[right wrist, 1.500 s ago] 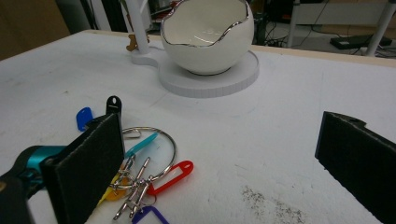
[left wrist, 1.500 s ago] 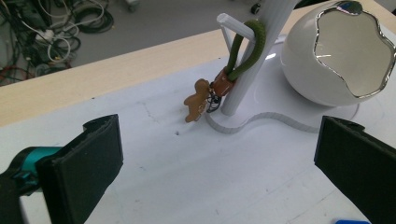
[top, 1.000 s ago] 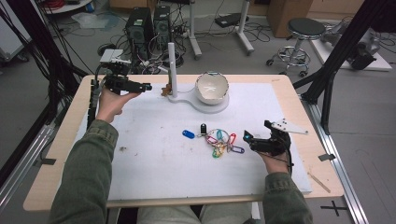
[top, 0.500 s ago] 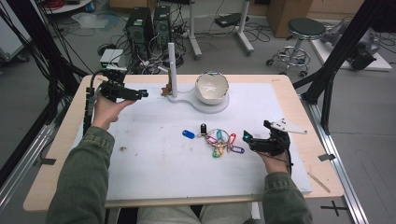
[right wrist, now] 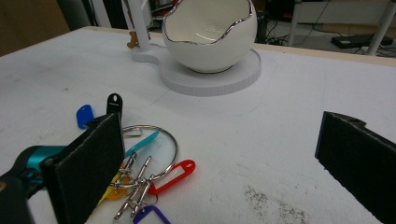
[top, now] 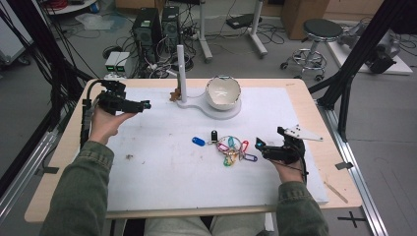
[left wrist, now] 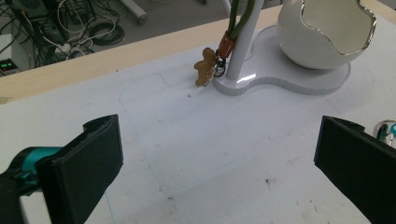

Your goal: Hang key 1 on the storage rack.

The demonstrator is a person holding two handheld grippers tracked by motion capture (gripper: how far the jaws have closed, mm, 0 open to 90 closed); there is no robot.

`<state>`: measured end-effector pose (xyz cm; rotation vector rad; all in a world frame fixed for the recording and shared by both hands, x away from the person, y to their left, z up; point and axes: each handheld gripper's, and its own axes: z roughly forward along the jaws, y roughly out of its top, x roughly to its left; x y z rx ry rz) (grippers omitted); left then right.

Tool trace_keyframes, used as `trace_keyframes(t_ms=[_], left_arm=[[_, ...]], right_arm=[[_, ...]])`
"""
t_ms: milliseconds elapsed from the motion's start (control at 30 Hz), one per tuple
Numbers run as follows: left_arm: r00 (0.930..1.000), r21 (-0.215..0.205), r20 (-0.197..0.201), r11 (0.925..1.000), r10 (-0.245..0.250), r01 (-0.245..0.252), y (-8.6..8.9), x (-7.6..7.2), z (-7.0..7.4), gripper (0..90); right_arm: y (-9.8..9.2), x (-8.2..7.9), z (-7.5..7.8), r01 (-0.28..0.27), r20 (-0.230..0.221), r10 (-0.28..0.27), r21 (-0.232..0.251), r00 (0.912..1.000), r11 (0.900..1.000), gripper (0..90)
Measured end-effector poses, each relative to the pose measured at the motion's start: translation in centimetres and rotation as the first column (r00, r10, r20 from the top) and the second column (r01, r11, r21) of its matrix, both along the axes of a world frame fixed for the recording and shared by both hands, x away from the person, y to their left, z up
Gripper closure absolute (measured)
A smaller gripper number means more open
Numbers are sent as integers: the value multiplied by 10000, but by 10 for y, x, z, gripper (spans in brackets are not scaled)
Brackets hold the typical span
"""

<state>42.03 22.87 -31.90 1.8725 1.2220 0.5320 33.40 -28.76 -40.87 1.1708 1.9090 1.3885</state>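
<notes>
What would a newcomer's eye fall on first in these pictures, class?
Probably the bunch of coloured key tags lying mid-table on the white mat, just ahead of the open right gripper. Next, the white egg-shaped bowl on its stand at the far edge, with a small gingerbread-man charm hanging at the stand's post.

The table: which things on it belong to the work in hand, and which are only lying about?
In the work:
- key tags, beside the open right claw
- blue tag and black fob, close to that bunch

Lying about:
- egg bowl on its stand
- post with a gingerbread charm
- open left claw, holding nothing
</notes>
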Motion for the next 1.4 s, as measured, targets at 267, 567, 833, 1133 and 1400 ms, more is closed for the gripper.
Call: trace_keyframes(t_ms=[267,567,833,1133,1400], left_arm=[[9999,-145,-78,9998,137,-138,5,-21,-9,16],[9984,-190,386,9990,411,-404,15,-39,-15,17],[9938,-463,694,9955,863,-832,28,-53,-22,16],[9881,-677,1233,9941,921,-842,42,-74,-33,17],[9865,-703,1305,9935,986,-900,49,-86,-41,17]], right_arm=[[1,0,0,-2,-30,2,-33,10000,10000,6],[1,1,0,-59,3,59,-65,10000,10000,6],[2,0,0,-49,-43,49,-75,10000,10000,6],[3,1,-1,-53,-90,52,-152,9999,9999,6],[3,1,-1,-72,-80,70,-236,9999,9997,7]])
